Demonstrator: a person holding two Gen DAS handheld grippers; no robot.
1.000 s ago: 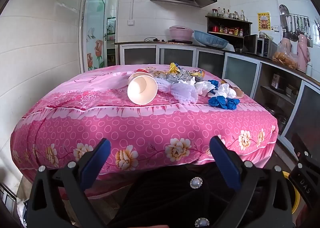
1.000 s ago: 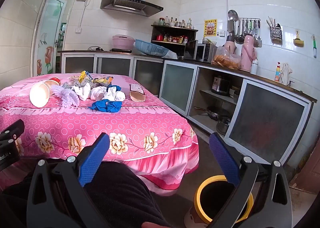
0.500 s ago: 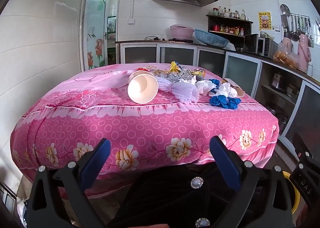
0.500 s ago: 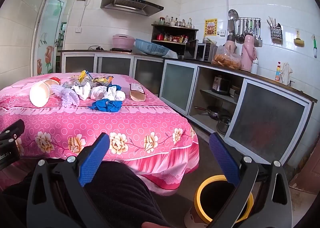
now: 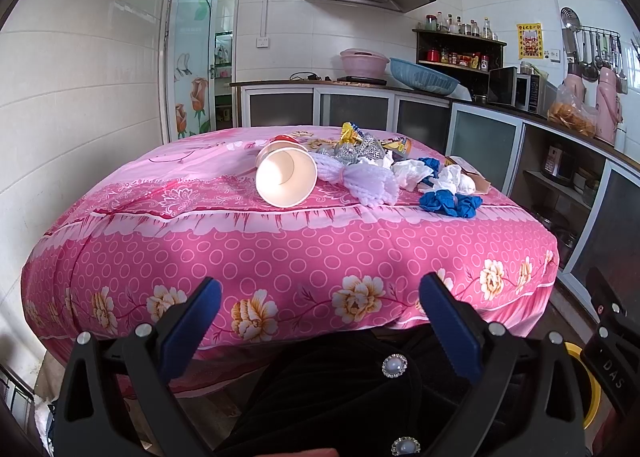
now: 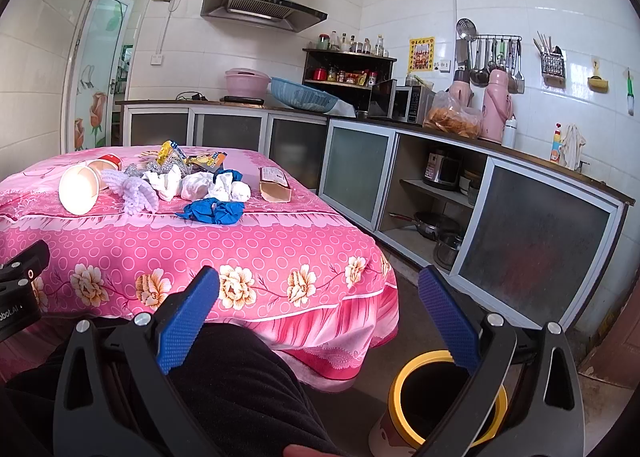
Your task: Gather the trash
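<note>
Trash lies in a heap on the pink flowered tablecloth (image 5: 280, 257): a tipped paper cup (image 5: 285, 178), white netting (image 5: 360, 177), crumpled tissues (image 5: 450, 181), a blue glove (image 5: 450, 203), shiny wrappers (image 5: 360, 145) and a brown packet (image 6: 274, 185). My left gripper (image 5: 320, 311) hangs open below the table's near edge, empty. The same pile sits at the left of the right wrist view, cup (image 6: 79, 189) and blue glove (image 6: 214, 211) included. My right gripper (image 6: 318, 307) is open and empty, above the yellow-rimmed bin (image 6: 444, 403) on the floor.
Dark-clothed legs of the person (image 6: 224, 385) fill the space under both grippers. Kitchen cabinets (image 6: 440, 193) with pots run along the right wall. A glass door with roses (image 5: 196, 57) stands behind the table. The yellow-rimmed bin (image 5: 590, 385) peeks in at the lower right.
</note>
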